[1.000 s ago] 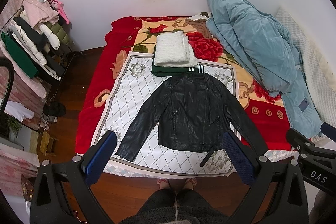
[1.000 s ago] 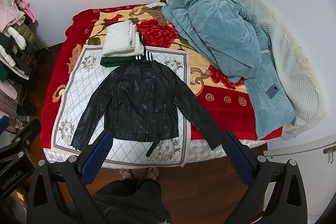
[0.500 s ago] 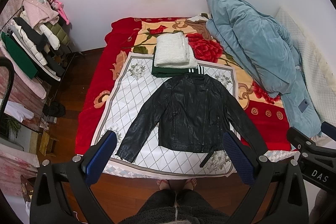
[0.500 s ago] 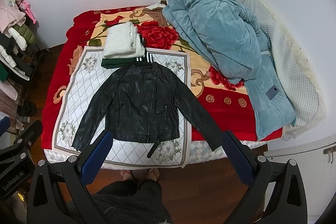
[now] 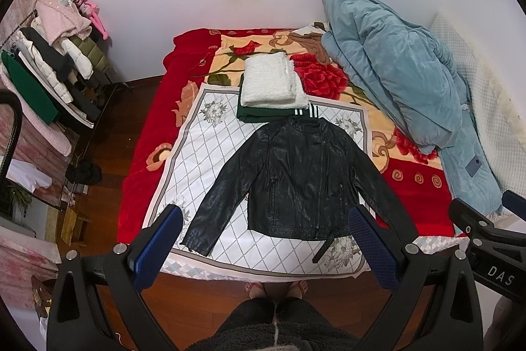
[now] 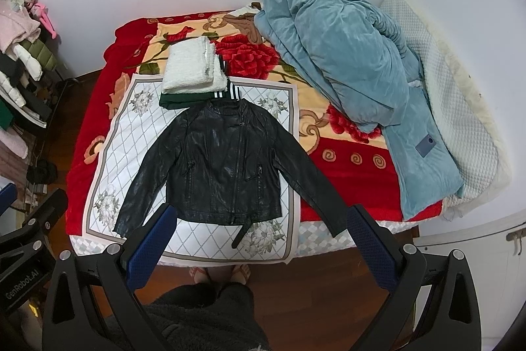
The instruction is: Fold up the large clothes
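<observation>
A black leather jacket lies flat, front up, sleeves spread, on a white patterned cloth on the bed; it also shows in the right wrist view. My left gripper is open and empty, held high above the bed's near edge. My right gripper is open and empty too, at a similar height. Behind the jacket's collar lies a folded white garment on a folded green one.
A bunched blue duvet and a white quilted pad fill the bed's right side. A clothes rack stands at the left. My feet are on the wood floor at the bed's near edge.
Both views have shifted very slightly; the jacket and both grippers are as before.
</observation>
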{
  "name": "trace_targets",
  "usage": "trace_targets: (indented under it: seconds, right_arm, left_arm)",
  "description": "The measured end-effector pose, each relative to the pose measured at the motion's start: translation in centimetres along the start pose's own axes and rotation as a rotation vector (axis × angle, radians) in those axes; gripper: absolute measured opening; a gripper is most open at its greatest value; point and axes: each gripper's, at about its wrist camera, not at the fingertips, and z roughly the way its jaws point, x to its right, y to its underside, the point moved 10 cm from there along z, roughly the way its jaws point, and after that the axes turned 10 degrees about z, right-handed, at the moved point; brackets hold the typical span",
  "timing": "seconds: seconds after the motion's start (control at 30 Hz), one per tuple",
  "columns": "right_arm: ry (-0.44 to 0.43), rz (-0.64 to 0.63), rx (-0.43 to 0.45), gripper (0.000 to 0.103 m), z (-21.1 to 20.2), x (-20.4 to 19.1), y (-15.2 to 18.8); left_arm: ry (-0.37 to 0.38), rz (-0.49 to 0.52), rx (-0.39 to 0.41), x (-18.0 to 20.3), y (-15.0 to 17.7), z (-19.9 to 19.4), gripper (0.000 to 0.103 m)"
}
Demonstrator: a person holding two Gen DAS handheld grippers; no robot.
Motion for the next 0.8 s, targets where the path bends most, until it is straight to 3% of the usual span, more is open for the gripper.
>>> trace_targets:
  seconds: [0.8]
  right_arm:
    - [0.001, 0.008, -0.001, 0.103, 0.27, -0.57, -0.12]
  left_arm:
    - [-0.003, 0.001, 0.008, -0.29, -0.57, -0.32, 0.103]
